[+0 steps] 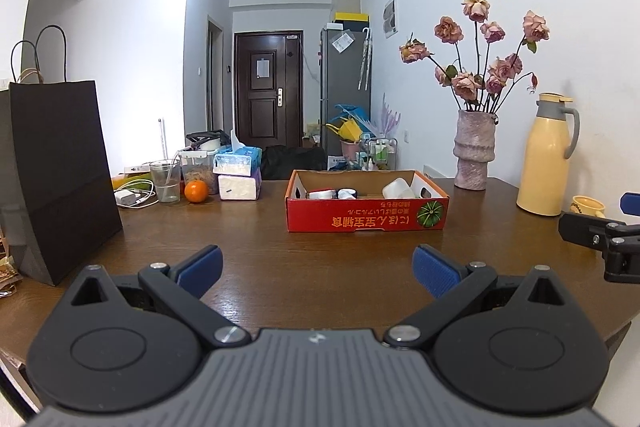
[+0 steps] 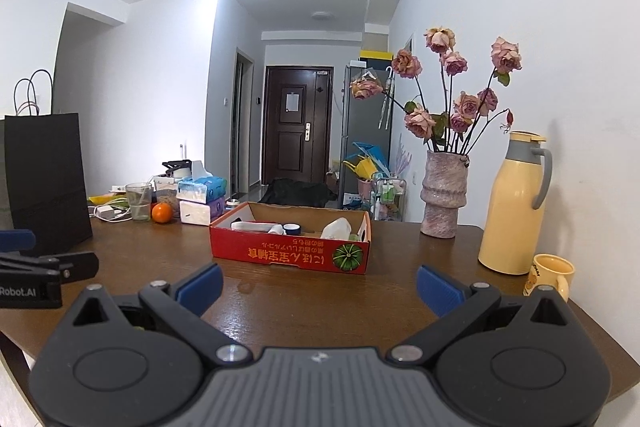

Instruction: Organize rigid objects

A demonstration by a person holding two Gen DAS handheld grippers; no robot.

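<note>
A red cardboard box (image 1: 366,217) (image 2: 290,251) with a pumpkin picture sits in the middle of the brown table (image 1: 312,267). Inside it lie small white and blue containers (image 1: 332,193) (image 2: 256,226). My left gripper (image 1: 316,269) hovers low over the table in front of the box, open, nothing between its blue pads. My right gripper (image 2: 318,285) is likewise open and empty, a little nearer the box's right side. Each gripper shows at the edge of the other's view: the right gripper's black body (image 1: 600,235), the left gripper's body (image 2: 36,275).
A black paper bag (image 1: 56,171) stands at the left. Behind it are a glass (image 1: 165,181), an orange (image 1: 196,191), tissue packs (image 1: 239,173) and a charger. At the right stand a vase of dried roses (image 1: 474,155), a yellow thermos (image 1: 546,155) and a yellow mug (image 2: 552,275).
</note>
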